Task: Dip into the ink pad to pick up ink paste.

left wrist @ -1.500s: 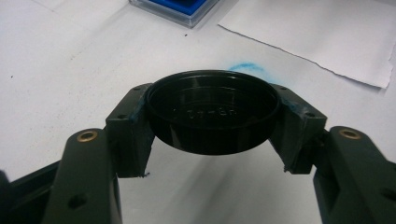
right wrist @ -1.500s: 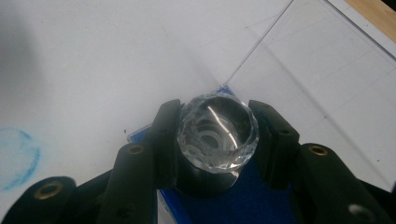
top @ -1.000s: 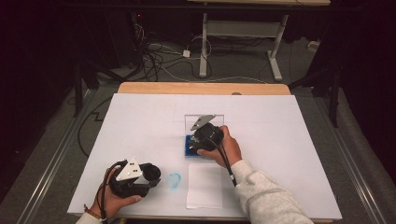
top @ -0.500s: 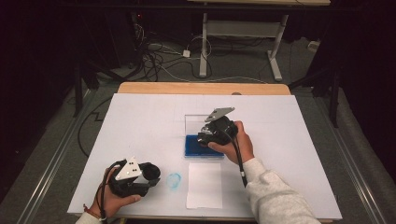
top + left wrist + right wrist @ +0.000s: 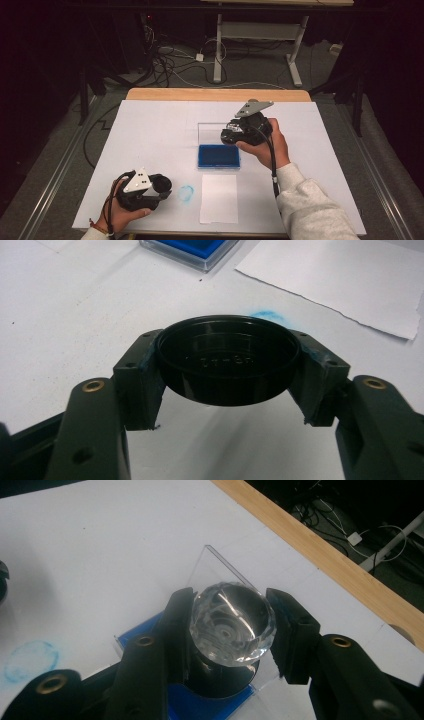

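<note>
Between the right gripper [image 5: 232, 625] jaws sits a clamped stamp [image 5: 232, 622]; left gripper [image 5: 227, 370] jaws grip a cap [image 5: 227, 365].

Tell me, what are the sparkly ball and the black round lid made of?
The sparkly ball looks like clear faceted glass or acrylic: see-through, with bright reflections. The black round lid seems to be moulded plastic, smooth and slightly shiny, with raised lettering inside.

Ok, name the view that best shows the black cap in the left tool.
Left gripper view: the black cap sits close up between the left tool's jaws. High view shows it small and dark; right gripper view catches something dark at its left edge.
</note>
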